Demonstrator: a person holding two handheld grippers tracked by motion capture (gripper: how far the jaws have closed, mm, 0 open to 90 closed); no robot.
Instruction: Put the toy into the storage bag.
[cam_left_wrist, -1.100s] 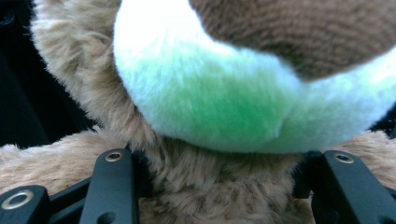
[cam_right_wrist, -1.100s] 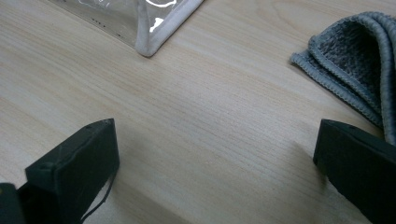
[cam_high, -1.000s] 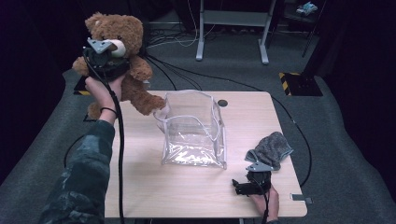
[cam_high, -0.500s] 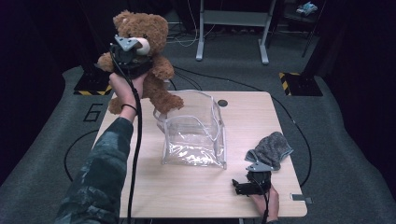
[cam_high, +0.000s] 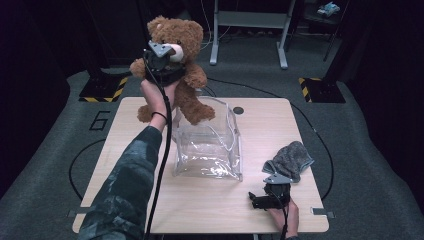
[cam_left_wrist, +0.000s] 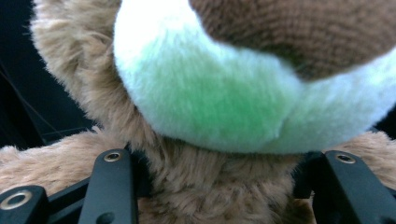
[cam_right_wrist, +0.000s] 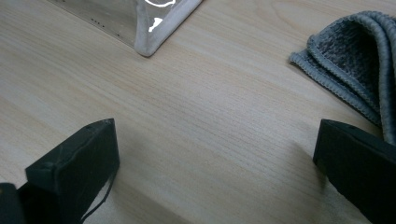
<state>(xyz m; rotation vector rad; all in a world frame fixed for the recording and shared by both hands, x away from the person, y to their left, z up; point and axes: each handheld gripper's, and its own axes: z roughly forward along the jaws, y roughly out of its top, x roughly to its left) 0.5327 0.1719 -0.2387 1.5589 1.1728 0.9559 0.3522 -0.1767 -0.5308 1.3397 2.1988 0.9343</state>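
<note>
A brown teddy bear (cam_high: 176, 36) hangs in the air over the table's far left edge, its legs just above the rim of the clear plastic bag (cam_high: 210, 145). My left gripper (cam_high: 162, 62) is shut on the bear's neck. In the left gripper view the two black jaws press the fur on either side of the neck (cam_left_wrist: 229, 186), under the pale muzzle (cam_left_wrist: 210, 93). My right gripper (cam_high: 272, 192) rests on the table at the front right, open with bare wood between its jaws (cam_right_wrist: 215, 154). A grey cloth (cam_high: 290, 160) lies just beyond it.
The wooden table (cam_high: 125, 130) has bare wood left of the bag and along its front. The bag's near corner (cam_right_wrist: 154, 23) and the grey cloth (cam_right_wrist: 355, 56) lie ahead of the right gripper. A dark floor with cables and a metal stand (cam_high: 250, 20) surrounds the table.
My left hand has carried the teddy bear to the right and a little lower, from beyond the table's left corner to the bag's far rim. The right gripper has stayed put.
</note>
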